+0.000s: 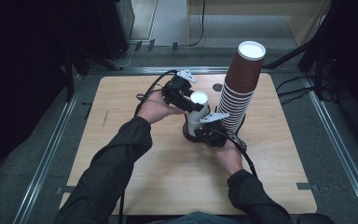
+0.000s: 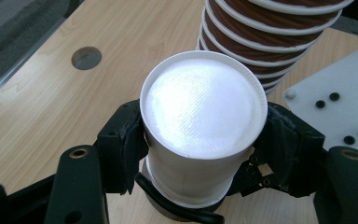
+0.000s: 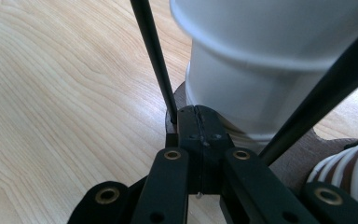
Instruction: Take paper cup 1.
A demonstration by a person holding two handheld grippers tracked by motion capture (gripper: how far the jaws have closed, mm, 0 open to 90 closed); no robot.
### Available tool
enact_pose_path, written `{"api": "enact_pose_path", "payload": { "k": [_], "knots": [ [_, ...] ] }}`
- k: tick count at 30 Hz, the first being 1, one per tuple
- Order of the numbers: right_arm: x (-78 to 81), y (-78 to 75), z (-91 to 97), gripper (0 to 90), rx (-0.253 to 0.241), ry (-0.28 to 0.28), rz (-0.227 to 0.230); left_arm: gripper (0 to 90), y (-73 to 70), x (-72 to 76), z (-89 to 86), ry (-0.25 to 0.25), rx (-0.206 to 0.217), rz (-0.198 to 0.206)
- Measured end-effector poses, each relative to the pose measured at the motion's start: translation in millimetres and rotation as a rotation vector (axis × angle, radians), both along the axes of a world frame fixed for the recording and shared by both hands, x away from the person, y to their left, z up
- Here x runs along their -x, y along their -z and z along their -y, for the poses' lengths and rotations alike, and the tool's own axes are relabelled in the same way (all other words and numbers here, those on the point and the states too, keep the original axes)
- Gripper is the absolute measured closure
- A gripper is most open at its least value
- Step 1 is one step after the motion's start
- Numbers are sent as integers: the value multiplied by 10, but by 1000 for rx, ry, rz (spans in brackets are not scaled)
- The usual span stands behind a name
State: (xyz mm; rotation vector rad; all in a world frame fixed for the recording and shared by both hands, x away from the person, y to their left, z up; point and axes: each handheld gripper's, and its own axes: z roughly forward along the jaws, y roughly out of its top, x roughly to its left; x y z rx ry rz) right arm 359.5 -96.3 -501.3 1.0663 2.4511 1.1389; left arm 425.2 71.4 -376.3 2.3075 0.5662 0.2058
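Observation:
A short stack of upside-down white paper cups [image 1: 198, 112] stands on a dark round base [image 1: 189, 135] mid-table. My left gripper [image 1: 193, 105] is shut on the top white cup [image 2: 203, 107], a pad pressing each side just under its upturned bottom. My right gripper [image 1: 207, 133] sits low at the foot of the stack, jaws shut with the pads together [image 3: 199, 123], right at the brown base [image 3: 298, 158]. Thin black rods [image 3: 154, 56] rise beside the white cups [image 3: 261, 84].
A tall leaning stack of brown cups [image 1: 240, 88] with white rims stands just right of the white stack, close behind it [image 2: 270, 37]. The wooden table [image 1: 144, 163] has a round hole [image 1: 217, 87] near its far edge. Dark floor and equipment surround it.

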Motion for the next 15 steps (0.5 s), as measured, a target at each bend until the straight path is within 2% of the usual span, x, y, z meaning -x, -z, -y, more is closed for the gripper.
{"api": "enact_pose_path", "payload": {
  "k": [7, 11, 12, 15],
  "knots": [
    [6, -18, 15, 897, -2, -2, -5, 347, -148, 29, -62, -1, 28, -5],
    [26, -40, 20, 896, 2, -16, -10, 347, -218, 57, -85, 1, 28, 8],
    [45, -57, 26, 896, 3, -24, -12, 349, -265, 78, -104, -8, 47, 2],
    [62, -78, 41, 896, 0, -32, -9, 349, -313, 97, -128, -9, 61, 1]
  ]
}}
